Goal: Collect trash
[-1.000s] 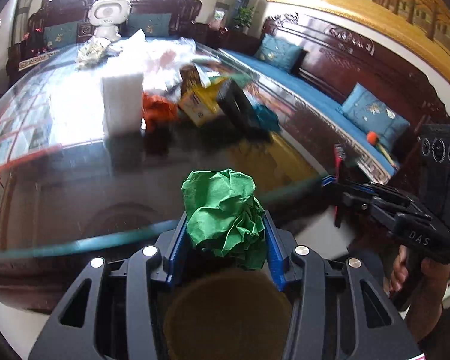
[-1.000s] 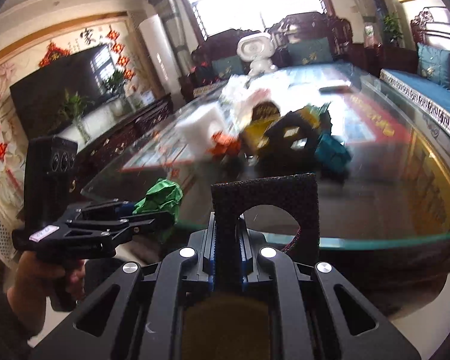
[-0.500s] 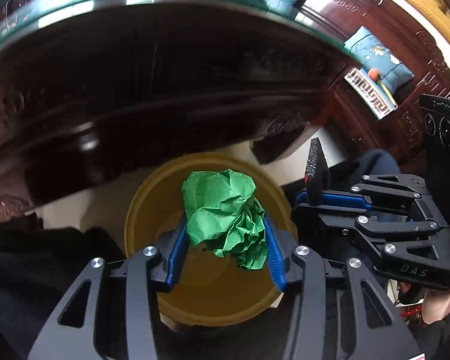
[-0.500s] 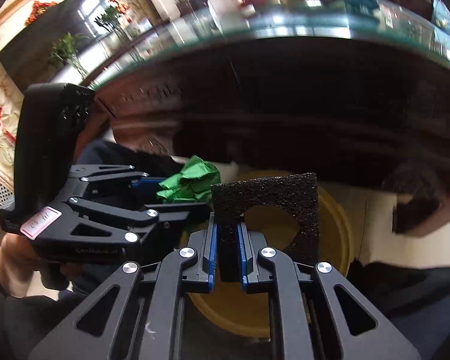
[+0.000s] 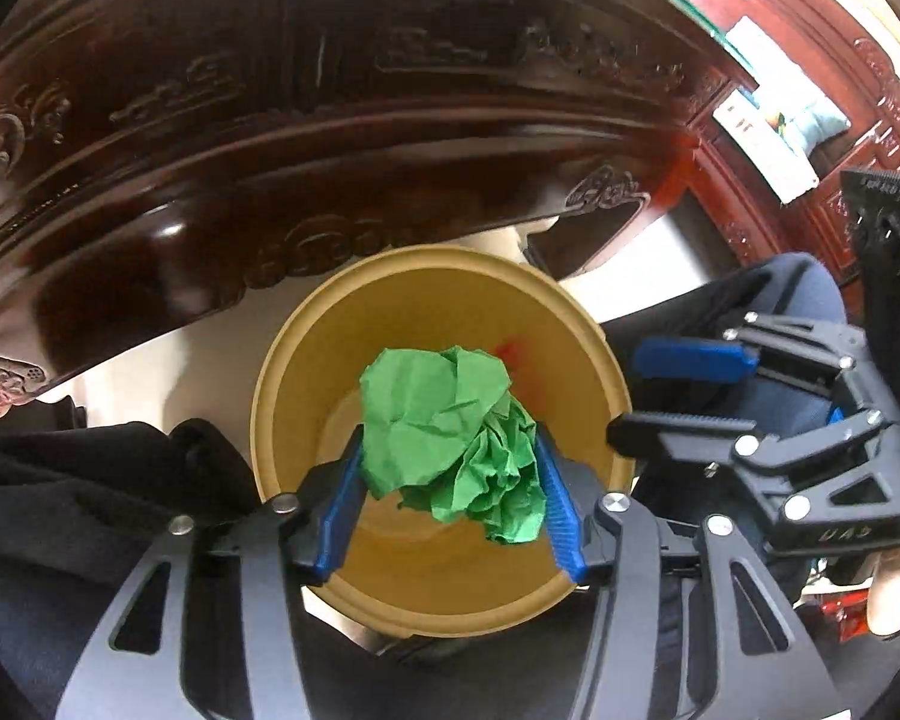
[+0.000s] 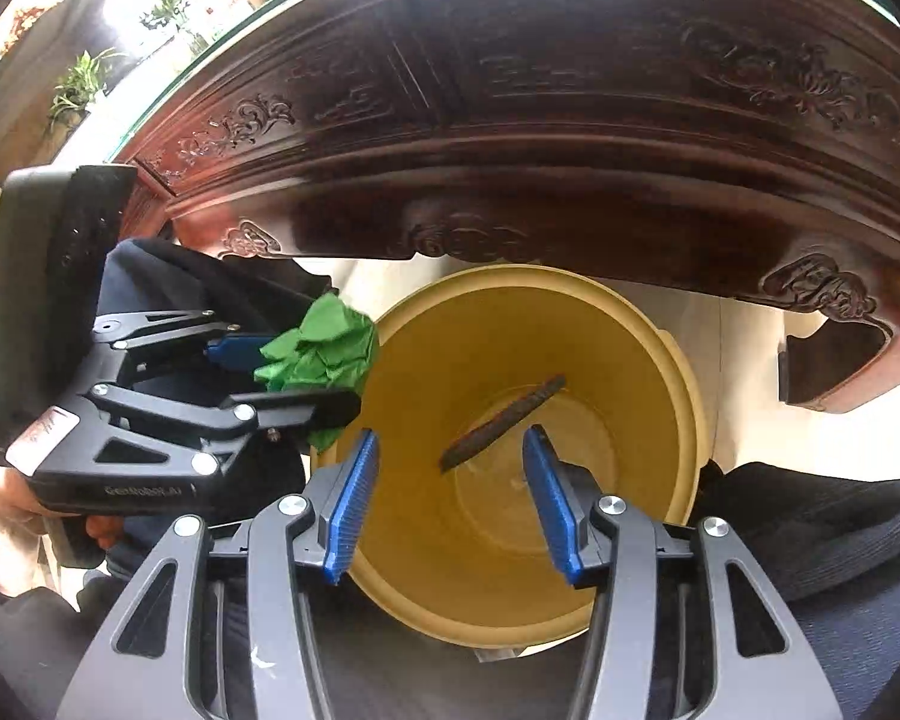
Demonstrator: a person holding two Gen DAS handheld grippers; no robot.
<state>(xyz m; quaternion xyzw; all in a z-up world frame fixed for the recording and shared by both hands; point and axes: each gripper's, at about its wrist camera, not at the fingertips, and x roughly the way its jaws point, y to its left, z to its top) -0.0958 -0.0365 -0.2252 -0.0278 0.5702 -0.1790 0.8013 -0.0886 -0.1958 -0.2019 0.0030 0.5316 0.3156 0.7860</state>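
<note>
Crumpled green paper ball (image 5: 450, 438): heavily creased, bright green, suspended above mouth of yellow bin (image 5: 282, 372), over its left half as seen from right wrist view. Blue pads flank it on both sides; contact with the pads uncertain.

Black foam piece (image 6: 501, 423): flat, dark, rough-textured, seen edge-on and tilted, inside bin above the bottom; whether airborne or resting cannot be told.

Yellow bin: round, plastic, upright on pale floor, just beside carved dark wooden table base; small red mark on inner wall.
</note>
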